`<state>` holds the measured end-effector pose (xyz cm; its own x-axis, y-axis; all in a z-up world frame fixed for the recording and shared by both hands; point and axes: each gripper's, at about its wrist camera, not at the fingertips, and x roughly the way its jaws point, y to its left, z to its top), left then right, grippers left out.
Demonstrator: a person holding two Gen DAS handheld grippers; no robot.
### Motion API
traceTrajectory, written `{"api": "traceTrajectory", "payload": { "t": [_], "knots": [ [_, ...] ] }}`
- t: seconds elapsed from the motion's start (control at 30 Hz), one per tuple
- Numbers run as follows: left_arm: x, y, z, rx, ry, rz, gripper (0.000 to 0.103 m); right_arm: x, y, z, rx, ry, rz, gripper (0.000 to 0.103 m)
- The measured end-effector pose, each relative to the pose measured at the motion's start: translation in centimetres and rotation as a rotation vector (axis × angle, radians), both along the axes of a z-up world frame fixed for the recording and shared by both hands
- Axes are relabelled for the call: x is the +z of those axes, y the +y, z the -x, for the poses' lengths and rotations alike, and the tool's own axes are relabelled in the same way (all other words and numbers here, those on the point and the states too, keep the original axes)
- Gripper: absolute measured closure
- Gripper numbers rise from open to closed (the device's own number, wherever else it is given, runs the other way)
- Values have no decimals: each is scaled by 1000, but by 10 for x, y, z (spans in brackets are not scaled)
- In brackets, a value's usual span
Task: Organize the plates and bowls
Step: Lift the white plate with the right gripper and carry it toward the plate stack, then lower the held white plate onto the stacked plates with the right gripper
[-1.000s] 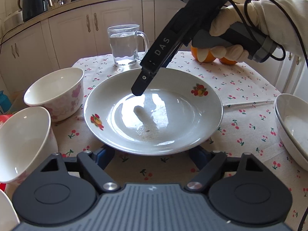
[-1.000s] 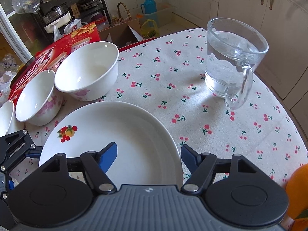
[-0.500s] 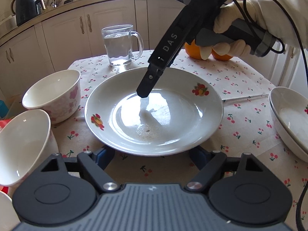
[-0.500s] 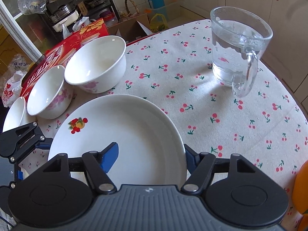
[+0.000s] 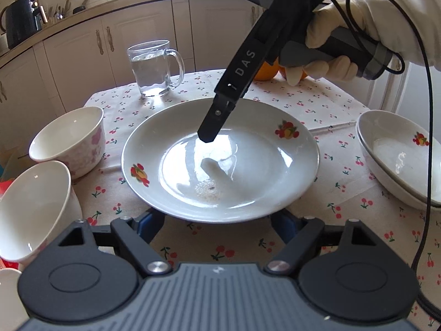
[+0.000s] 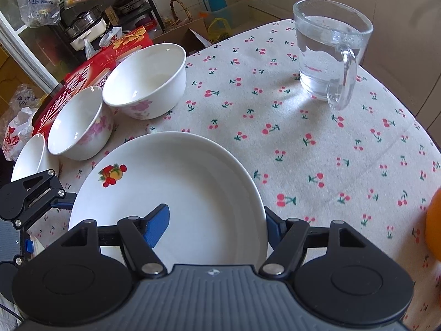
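Deep white plate (image 5: 248,149) with fruit decals, centre of cherry-print worktop (image 6: 317,143). Right gripper (image 6: 215,224), lettered "DAS", fingers spread either side of its rim, one blue pad (image 6: 157,224) inside. Left gripper (image 5: 217,222) fingers parted at near rim. Floral bowls (image 6: 143,82) left; stacked plates (image 5: 397,154) right; glass mug (image 6: 328,52) of water; red printed box (image 6: 82,80), lettering unreadable.

Desk (image 6: 317,143) covered with cherry-print cloth (image 5: 341,104). Resting on it: fruit-decorated plate (image 5: 220,165), flowered bowls (image 6: 146,82) at one side, water-filled glass mug (image 6: 328,52), stacked dishes (image 5: 397,157), oranges (image 5: 264,71).
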<state>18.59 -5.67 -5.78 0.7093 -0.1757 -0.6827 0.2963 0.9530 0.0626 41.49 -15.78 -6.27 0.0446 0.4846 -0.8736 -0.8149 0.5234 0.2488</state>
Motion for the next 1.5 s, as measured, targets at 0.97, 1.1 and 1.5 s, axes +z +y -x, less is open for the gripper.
{"api": "traceTrajectory", "payload": {
  "t": [0.97,1.1,1.5],
  "knots": [
    [39,-30,55,-209,-29,10,20,51,-74,87,-158,-61,-17,27],
    [41,-41,59,-251,-30,4,19,55,-92,101,-195,-70,-24,27],
    [40,-79,66,-383,-12,22,19,58,-152,137,-327,-86,-17,27]
  ]
}}
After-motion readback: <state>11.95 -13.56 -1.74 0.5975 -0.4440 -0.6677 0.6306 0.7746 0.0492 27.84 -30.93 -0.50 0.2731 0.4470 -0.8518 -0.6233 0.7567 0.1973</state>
